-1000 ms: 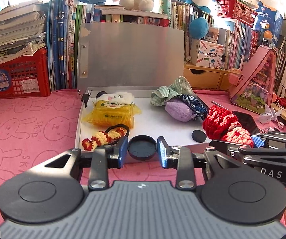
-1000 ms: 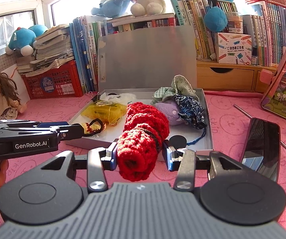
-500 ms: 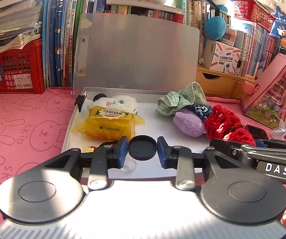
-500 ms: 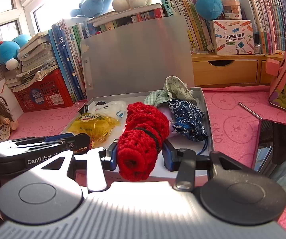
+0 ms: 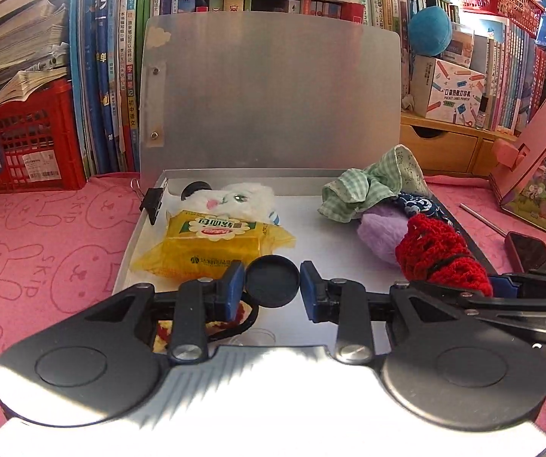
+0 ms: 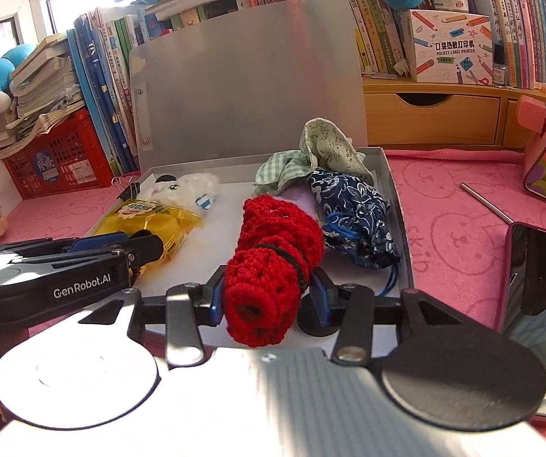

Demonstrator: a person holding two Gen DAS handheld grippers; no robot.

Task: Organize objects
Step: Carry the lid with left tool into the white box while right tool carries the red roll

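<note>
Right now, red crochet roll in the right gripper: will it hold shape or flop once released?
Likely soft: the red crochet roll bulges around the right gripper. Its black band probably keeps it rolled. Being round, it might roll slightly.

- Tin box [image 5: 269, 91]: matt brushed metal.
- Red roll [image 6: 269, 262]: rough crochet yarn.
- Round lid [image 5: 271, 281]: matt black plastic.
- Yellow packet [image 5: 212, 243]: glossy plastic film.

Red crate [image 5: 25, 141], book rows [image 5: 113, 76], pink cloth [image 5: 44, 236], phone [image 6: 539, 262]
</note>
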